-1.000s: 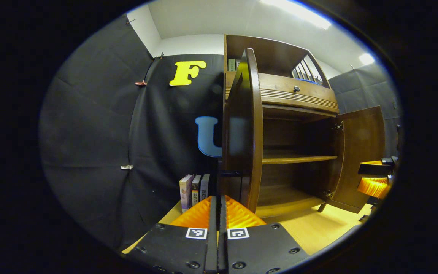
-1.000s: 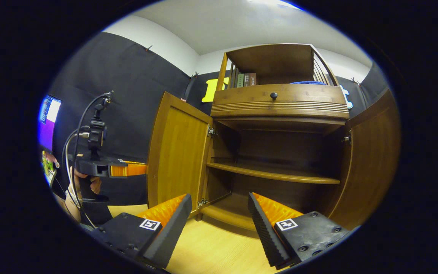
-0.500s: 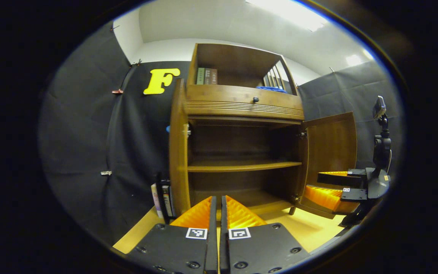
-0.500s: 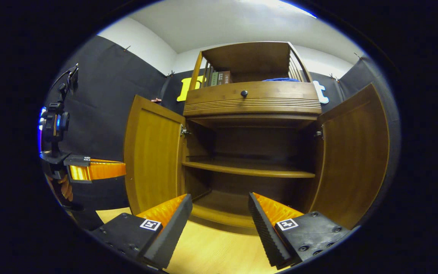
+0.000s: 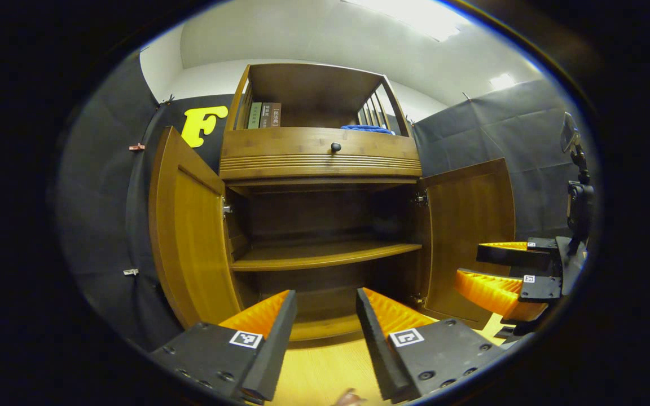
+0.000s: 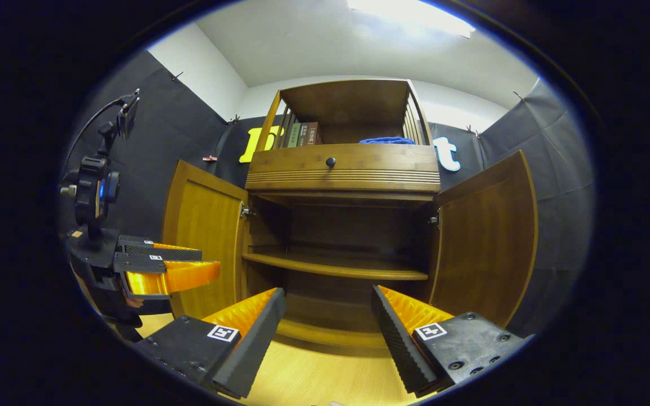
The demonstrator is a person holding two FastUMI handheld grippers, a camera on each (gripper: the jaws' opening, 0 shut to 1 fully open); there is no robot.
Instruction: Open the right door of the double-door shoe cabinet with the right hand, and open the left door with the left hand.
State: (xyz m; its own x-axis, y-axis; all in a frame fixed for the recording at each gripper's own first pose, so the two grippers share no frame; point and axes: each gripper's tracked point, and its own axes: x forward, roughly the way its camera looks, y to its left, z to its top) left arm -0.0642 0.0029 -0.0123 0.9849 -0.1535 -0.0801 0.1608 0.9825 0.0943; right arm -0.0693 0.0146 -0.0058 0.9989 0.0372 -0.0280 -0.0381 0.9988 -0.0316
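Both doors stand wide — left door and right door — so the task looks done; left claw and right claw gape empty.

book spines (print illegible), nothing readable

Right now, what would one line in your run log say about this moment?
left door: open | right door: open | left tongs: open, empty | right tongs: open, empty | shoe cabinet shelves: bare
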